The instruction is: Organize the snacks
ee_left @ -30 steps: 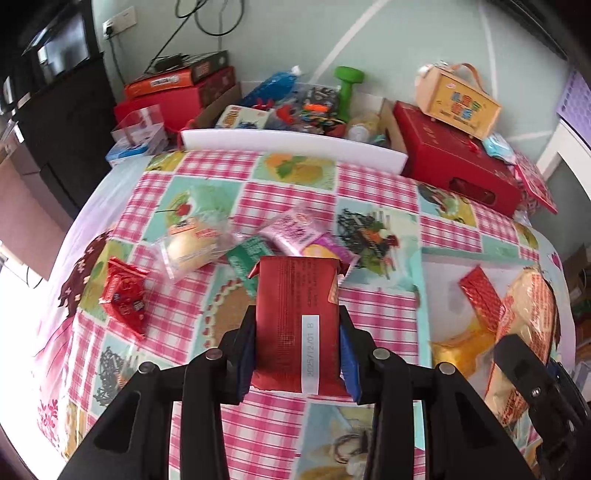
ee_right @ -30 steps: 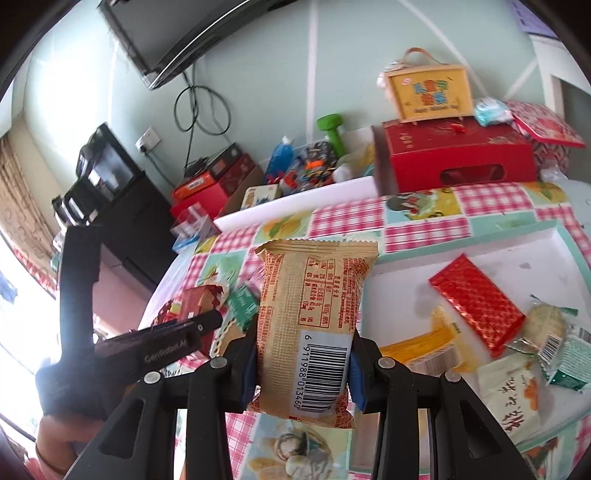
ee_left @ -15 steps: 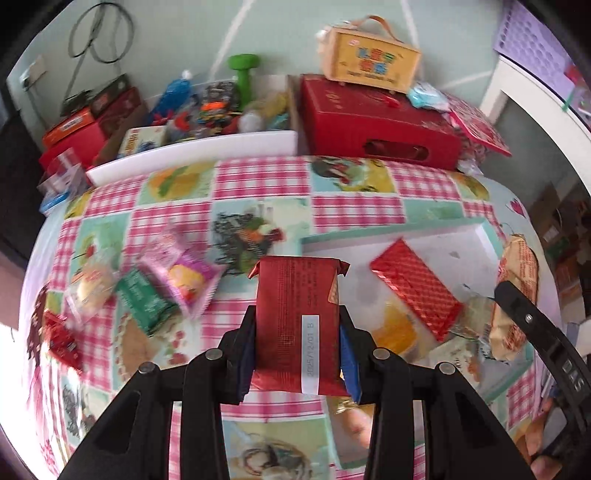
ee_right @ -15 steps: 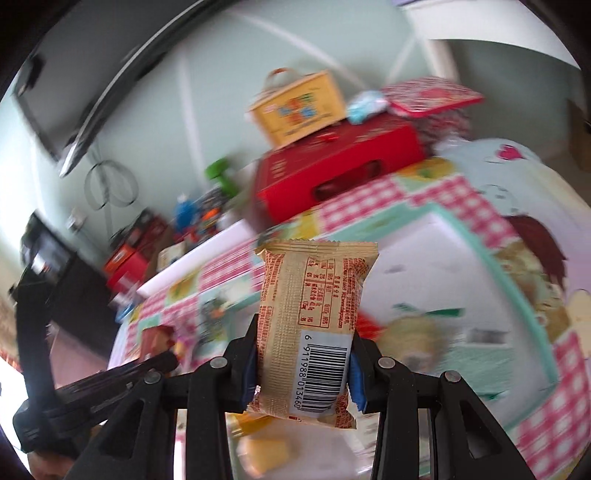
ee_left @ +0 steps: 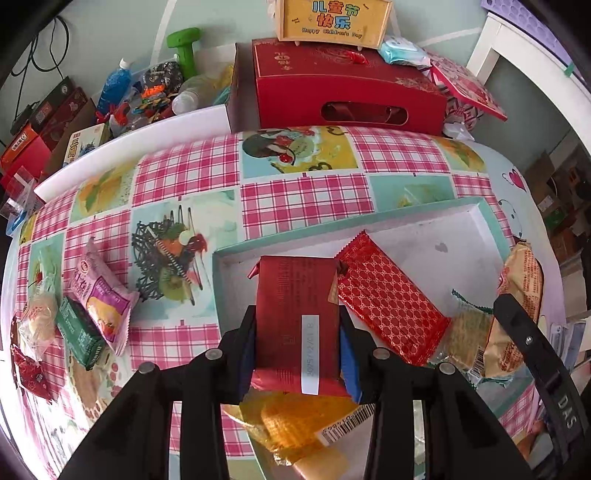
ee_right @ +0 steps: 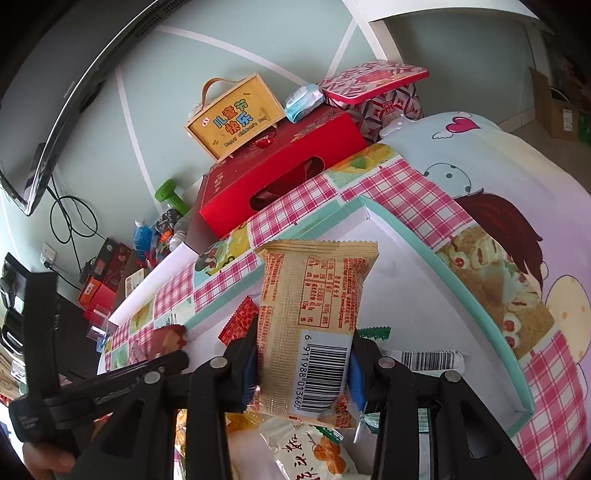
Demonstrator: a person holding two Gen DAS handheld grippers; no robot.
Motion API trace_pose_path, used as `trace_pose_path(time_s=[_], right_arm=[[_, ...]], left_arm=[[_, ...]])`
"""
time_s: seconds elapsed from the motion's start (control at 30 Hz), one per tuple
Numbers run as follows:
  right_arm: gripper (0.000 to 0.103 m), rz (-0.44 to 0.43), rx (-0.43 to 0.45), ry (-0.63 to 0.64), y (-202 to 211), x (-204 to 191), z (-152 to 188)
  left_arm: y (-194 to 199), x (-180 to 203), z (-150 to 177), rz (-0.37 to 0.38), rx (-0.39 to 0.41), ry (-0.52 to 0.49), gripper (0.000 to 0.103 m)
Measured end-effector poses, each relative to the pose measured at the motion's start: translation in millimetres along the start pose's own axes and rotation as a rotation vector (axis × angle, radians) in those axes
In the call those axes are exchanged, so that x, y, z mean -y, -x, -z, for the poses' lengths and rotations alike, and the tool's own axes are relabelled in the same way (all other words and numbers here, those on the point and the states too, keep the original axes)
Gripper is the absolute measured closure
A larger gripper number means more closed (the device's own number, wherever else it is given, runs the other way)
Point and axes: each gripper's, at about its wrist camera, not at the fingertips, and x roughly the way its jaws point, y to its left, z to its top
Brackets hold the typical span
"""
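My left gripper (ee_left: 297, 332) is shut on a dark red snack packet (ee_left: 297, 317), held over the left part of the white tray with a teal rim (ee_left: 424, 216). A red patterned packet (ee_left: 384, 299), a yellow packet (ee_left: 295, 421) and other snacks lie in the tray. My right gripper (ee_right: 303, 363) is shut on a tan packet with a barcode (ee_right: 310, 325), held above the same tray (ee_right: 410, 236); this tan packet also shows in the left wrist view (ee_left: 517, 310). Pink (ee_left: 101, 295), green (ee_left: 79, 334) and other loose snacks lie on the checked cloth at the left.
A red gift box (ee_left: 343, 88) with a yellow box (ee_left: 332, 18) on it stands behind the table. Bottles, a green dumbbell (ee_left: 184, 46) and cartons fill the back left. A patterned tin (ee_right: 373, 88) sits at the back right. The left gripper's body (ee_right: 96, 391) shows at the lower left of the right wrist view.
Both grippers have swung right with their packets, from over the cloth to over the tray. The loose snacks on the cloth have not moved.
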Motion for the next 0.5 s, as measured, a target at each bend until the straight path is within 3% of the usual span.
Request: trace_pose_path(time_s=[0.4, 0.5], right_arm=[[0.059, 0.007, -0.019, 0.047, -6, -12, 1], [0.055, 0.025, -0.025, 0.041, -7, -10, 1]], left_arm=[[-4, -1, -4, -0.033, 0.014, 0.01, 0.062], [-5, -7, -2, -0.045, 0.006, 0.037, 0.051]])
